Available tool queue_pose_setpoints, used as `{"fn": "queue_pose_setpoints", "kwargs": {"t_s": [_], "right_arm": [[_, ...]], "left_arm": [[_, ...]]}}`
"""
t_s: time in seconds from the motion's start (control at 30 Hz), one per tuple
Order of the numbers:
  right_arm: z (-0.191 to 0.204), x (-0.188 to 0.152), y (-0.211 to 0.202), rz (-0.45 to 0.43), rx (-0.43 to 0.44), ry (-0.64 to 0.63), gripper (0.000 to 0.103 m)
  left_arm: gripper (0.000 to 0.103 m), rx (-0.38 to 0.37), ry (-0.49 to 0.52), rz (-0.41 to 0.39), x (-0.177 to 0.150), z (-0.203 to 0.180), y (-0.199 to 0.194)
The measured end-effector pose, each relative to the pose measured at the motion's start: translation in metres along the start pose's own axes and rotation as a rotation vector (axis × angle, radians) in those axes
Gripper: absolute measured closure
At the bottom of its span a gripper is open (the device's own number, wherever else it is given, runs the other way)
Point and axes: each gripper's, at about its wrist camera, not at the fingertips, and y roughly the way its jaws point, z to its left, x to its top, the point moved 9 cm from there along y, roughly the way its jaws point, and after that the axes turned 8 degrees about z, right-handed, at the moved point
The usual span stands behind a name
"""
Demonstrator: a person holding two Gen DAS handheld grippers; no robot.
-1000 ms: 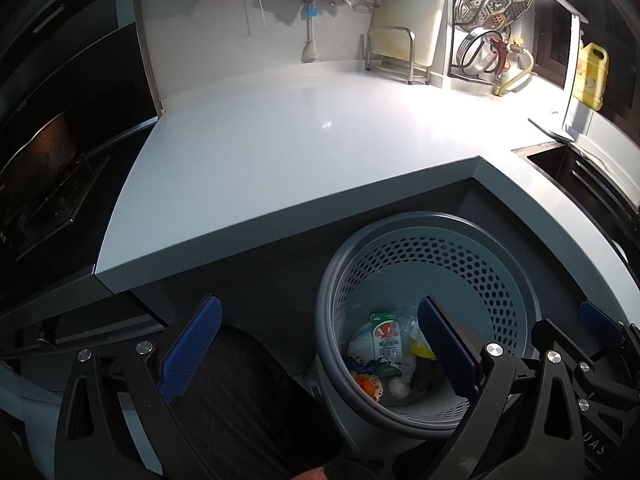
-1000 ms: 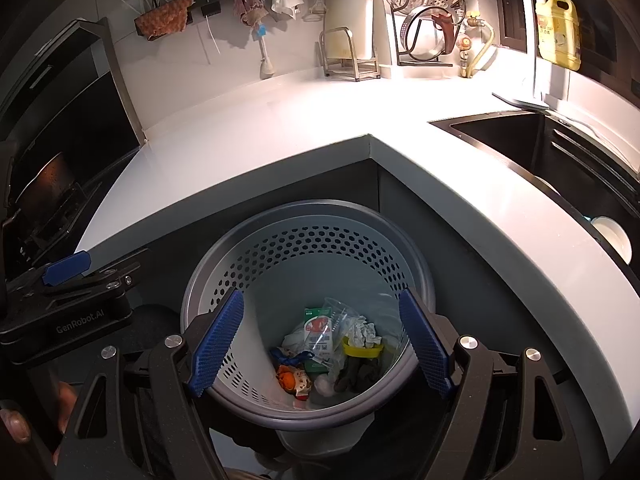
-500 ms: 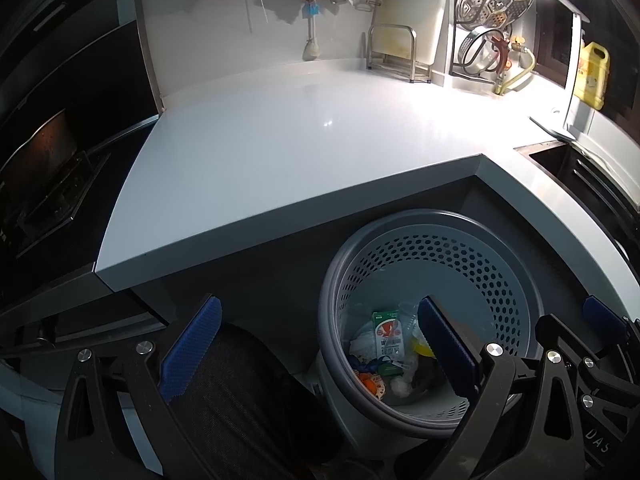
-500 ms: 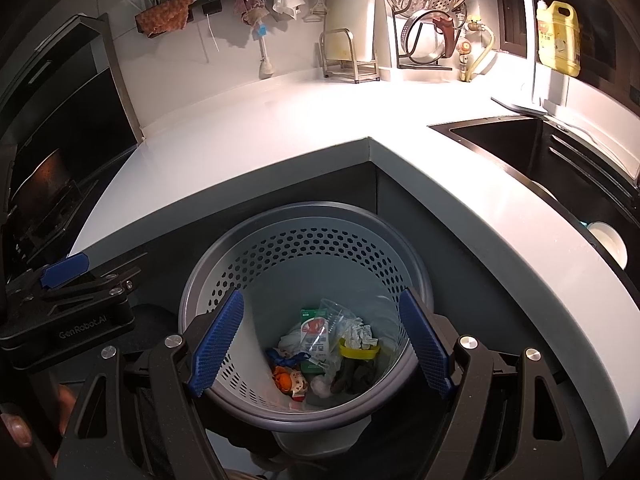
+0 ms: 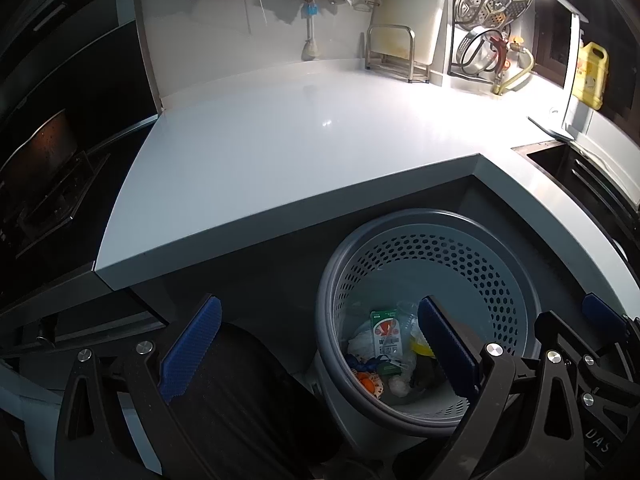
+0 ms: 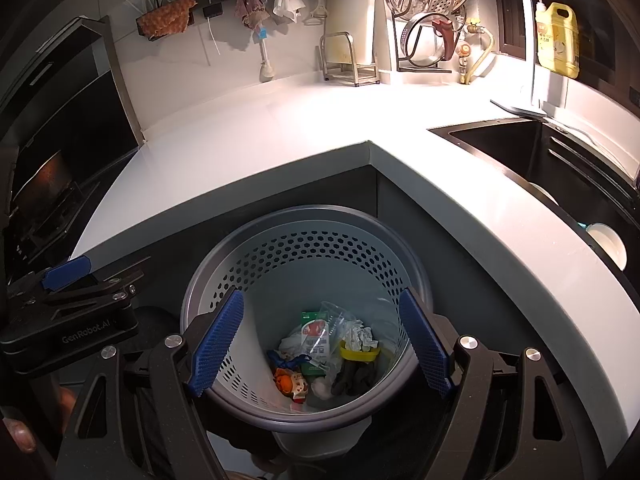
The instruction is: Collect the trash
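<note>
A grey perforated trash basket [image 6: 316,220] stands on the floor in the counter's inner corner; it also shows in the left wrist view [image 5: 432,220]. Trash lies at its bottom: a green and red carton [image 6: 316,334], crumpled white paper [image 6: 358,336], a yellow piece [image 6: 356,354], an orange wrapper [image 6: 286,382], dark gloves [image 6: 354,376]. The carton shows in the left wrist view [image 5: 386,330]. My right gripper [image 6: 320,340] is open and empty above the basket. My left gripper [image 5: 320,348] is open and empty, left of the basket.
A white L-shaped countertop [image 6: 304,128] wraps behind the basket. A dark sink [image 6: 532,152] lies at right, a stove [image 5: 44,184] at left. A dish rack [image 6: 432,20], a yellow bottle [image 6: 558,40] and hanging cloths [image 6: 286,0] line the back wall.
Both grippers have drifted slightly; the basket sits a touch lower in the views. Both stay open and empty.
</note>
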Motion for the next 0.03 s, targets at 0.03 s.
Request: {"fn": "queue_pose_setpoints", "kwargs": {"t_s": [0.03], "right_arm": [[0.0,0.0,0.0001,0.001,0.0,0.0,0.026]], "left_arm": [[0.006,0.0,0.001,-0.002,0.0003,-0.0003,-0.0003]]}}
